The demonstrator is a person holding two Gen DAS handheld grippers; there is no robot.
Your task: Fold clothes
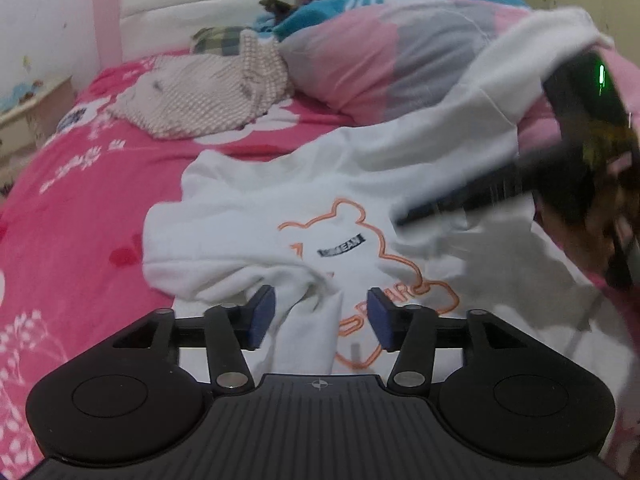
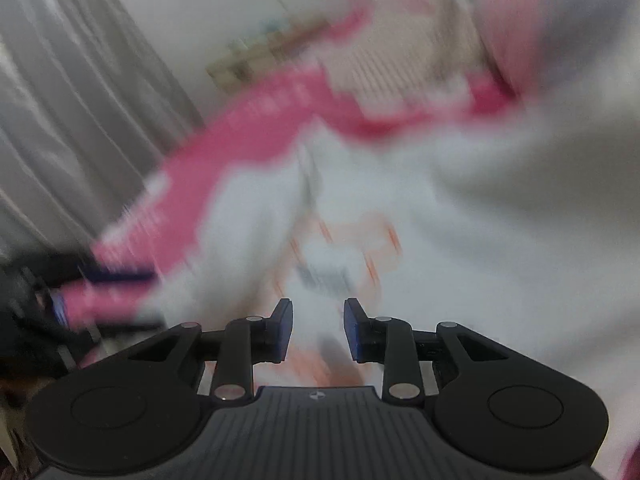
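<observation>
Step in hand, by my reading: early fold of white sweatshirt (image 1: 320,208), spread rumpled on pink bedsheet (image 1: 80,208), centre of left view

Left gripper (image 1: 320,316): jaws apart, ridge of white cloth between pads, no squeeze visible

Right gripper (image 2: 316,328): jaws apart, nothing clamped; view badly blurred

Next move likely needs firm pinch on edge, then carry across

Sweatshirt soft, thick, orange bear outline; knitted beige garment (image 1: 208,92) upper left; patchwork quilt (image 1: 392,52) upper right

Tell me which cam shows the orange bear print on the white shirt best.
Left wrist: the orange bear print is sharp on the white shirt, with its outline and a dark label visible. Right wrist shows only smeared orange streaks, motion-blurred.
</observation>
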